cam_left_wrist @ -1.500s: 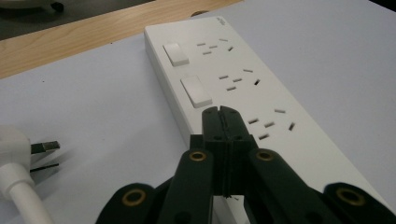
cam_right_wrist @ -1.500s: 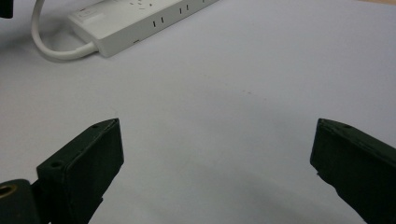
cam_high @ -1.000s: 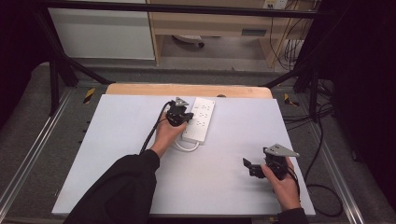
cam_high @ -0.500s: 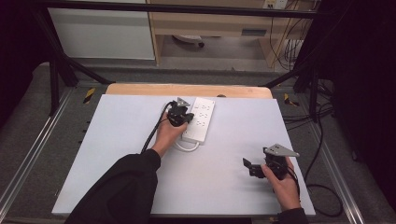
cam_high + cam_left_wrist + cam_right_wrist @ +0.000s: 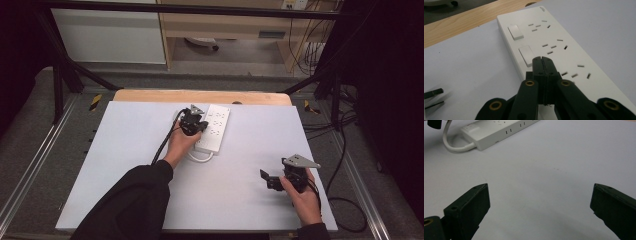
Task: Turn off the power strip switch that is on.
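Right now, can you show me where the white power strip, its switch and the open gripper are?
power strip (image 5: 216,129), high view, on its white top face.
switch (image 5: 527,55), left gripper view, on the nearer white rocker.
right gripper (image 5: 268,179), high view, between its open jaw tips.

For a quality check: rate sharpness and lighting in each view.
High view: evenly lit table, dark surroundings. Left gripper view: power strip sharp, fingers slightly soft. Right gripper view: fingers blurred, power strip softly focused.

White table (image 5: 125,165) with wooden far edge (image 5: 200,96); grey floor (image 5: 30,125); black frame (image 5: 65,75); wooden desk (image 5: 225,25) beyond.
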